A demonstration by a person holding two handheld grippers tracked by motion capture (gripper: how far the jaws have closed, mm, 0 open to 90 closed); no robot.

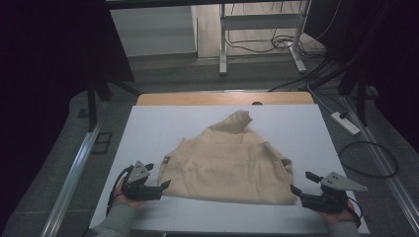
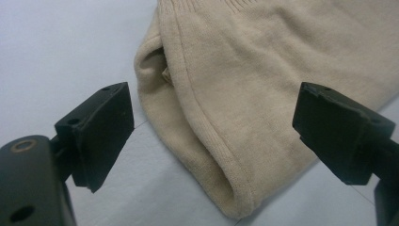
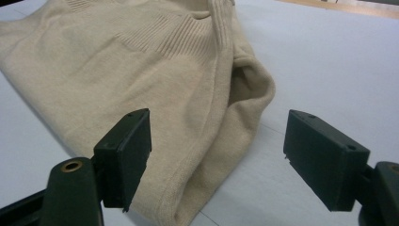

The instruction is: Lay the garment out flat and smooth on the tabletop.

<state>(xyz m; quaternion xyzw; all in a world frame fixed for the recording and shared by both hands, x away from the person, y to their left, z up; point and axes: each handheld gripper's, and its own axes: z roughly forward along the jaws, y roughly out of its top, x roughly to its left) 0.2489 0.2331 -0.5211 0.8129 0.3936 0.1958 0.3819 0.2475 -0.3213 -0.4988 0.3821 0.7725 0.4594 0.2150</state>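
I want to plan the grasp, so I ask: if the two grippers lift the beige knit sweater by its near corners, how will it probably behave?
The beige knit sweater will probably sag and drape, since its folded hem lies soft and rumpled. It looks fairly thick, so perhaps slightly heavy for cloth. The ribbed knit should grip well between the open left gripper and right gripper.
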